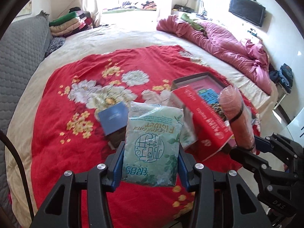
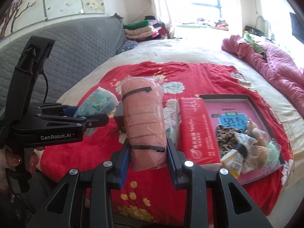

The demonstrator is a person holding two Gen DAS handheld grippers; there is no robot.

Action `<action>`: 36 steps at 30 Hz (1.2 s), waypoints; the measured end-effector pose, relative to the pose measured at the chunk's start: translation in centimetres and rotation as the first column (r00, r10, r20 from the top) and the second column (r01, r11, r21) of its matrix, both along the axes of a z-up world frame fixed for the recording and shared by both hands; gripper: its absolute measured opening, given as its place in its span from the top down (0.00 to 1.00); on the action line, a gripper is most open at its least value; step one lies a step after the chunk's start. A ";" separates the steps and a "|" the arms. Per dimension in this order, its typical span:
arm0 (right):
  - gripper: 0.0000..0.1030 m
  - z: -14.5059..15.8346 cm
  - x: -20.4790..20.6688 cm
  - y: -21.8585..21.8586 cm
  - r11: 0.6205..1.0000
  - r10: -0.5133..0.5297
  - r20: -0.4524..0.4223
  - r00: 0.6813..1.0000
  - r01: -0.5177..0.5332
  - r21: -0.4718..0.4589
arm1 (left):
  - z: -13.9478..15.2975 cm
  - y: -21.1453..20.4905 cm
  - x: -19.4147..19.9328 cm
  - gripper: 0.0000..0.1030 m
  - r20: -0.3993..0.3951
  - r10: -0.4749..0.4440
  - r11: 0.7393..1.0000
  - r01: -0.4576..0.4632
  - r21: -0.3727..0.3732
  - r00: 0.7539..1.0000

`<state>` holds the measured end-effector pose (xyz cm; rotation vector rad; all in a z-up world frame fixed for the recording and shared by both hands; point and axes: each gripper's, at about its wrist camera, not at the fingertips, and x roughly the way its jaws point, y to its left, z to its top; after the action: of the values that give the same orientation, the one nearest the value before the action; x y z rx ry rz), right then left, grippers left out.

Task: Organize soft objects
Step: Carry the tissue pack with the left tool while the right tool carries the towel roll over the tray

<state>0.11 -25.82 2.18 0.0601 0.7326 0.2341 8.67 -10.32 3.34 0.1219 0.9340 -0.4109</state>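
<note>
both grippers hang above the red blanket (image 1: 62, 102), left gripper (image 1: 151, 163) clamped on a green tissue pack (image 1: 152, 144), right gripper (image 2: 148, 157) on a pink mask roll (image 2: 144, 121), likely bound for the open box (image 2: 252, 102).

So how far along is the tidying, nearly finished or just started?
Partly done, I'd say. A few soft items already lie in the open box on the red blanket. In hand: the left tongs grip a green tissue pack, and the right tongs grip a pink packet of masks. Both presumably still have to go into the box.
</note>
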 end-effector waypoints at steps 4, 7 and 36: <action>0.65 1.0 -0.6 -2.0 0.999 -0.044 0.015 0.999 0.044 0.000 | 1.4 -2.5 -0.4 0.53 0.025 -0.039 0.999 0.039 -0.006 0.999; 0.65 2.2 -1.3 -4.2 0.995 -0.096 0.026 0.995 0.096 -0.012 | 2.5 -4.7 -0.6 0.53 0.047 -0.071 0.997 0.072 -0.007 0.996; 0.65 0.0 2.1 -23.3 0.926 -0.368 -0.079 0.926 0.358 -0.119 | -4.7 -23.4 5.5 0.53 -0.079 -0.220 0.970 0.227 0.089 0.972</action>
<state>2.22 -49.10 2.19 0.1092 0.8179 -0.1639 14.21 -33.74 -1.32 0.3054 1.0127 -0.5812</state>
